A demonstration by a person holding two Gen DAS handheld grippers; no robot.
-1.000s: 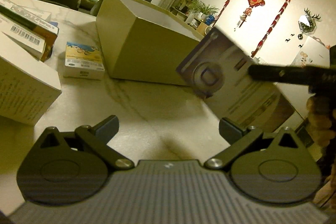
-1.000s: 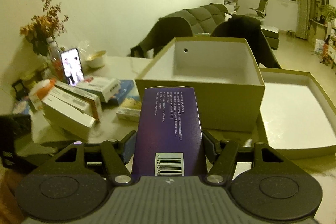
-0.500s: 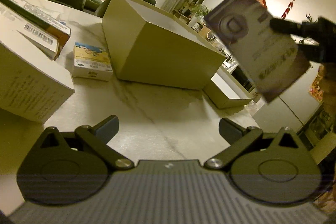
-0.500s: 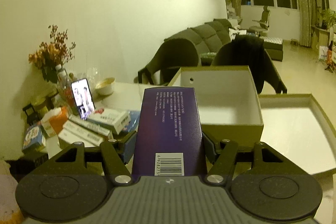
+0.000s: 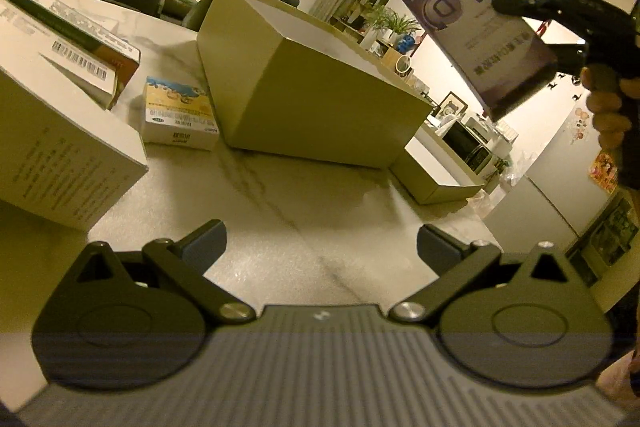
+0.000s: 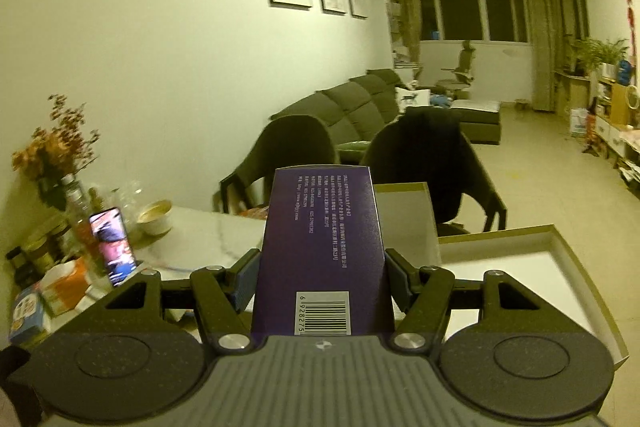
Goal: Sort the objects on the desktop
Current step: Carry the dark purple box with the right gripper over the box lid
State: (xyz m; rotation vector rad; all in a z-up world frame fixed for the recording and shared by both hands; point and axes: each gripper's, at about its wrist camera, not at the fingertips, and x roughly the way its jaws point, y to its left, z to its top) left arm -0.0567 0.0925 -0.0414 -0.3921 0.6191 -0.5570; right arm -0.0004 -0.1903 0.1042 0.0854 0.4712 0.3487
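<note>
My right gripper [image 6: 320, 277] is shut on a flat purple box [image 6: 322, 247] with a barcode, held high in the air above the open tan carton [image 6: 404, 211]. In the left wrist view that purple box [image 5: 480, 35] hangs up at the right, with the right gripper [image 5: 556, 27] and a hand [image 5: 608, 107] behind it. The carton [image 5: 312, 103] stands on the marble table [image 5: 304, 211]. My left gripper [image 5: 320, 247] is open low over the table, with nothing between its fingers. A small yellow box [image 5: 178, 113] lies left of the carton.
The carton's lid [image 6: 532, 279] lies upturned to the right. White boxes [image 5: 60, 115] are stacked at the left. A phone [image 6: 114, 247], a bowl [image 6: 156, 221], bottles and a flower vase [image 6: 60, 163] crowd the table's far left. Chairs [image 6: 428, 163] stand behind.
The right gripper has lifted the purple box up and away from the table, so the carton now sits lower in its view. The left gripper stays open, low over the table.
</note>
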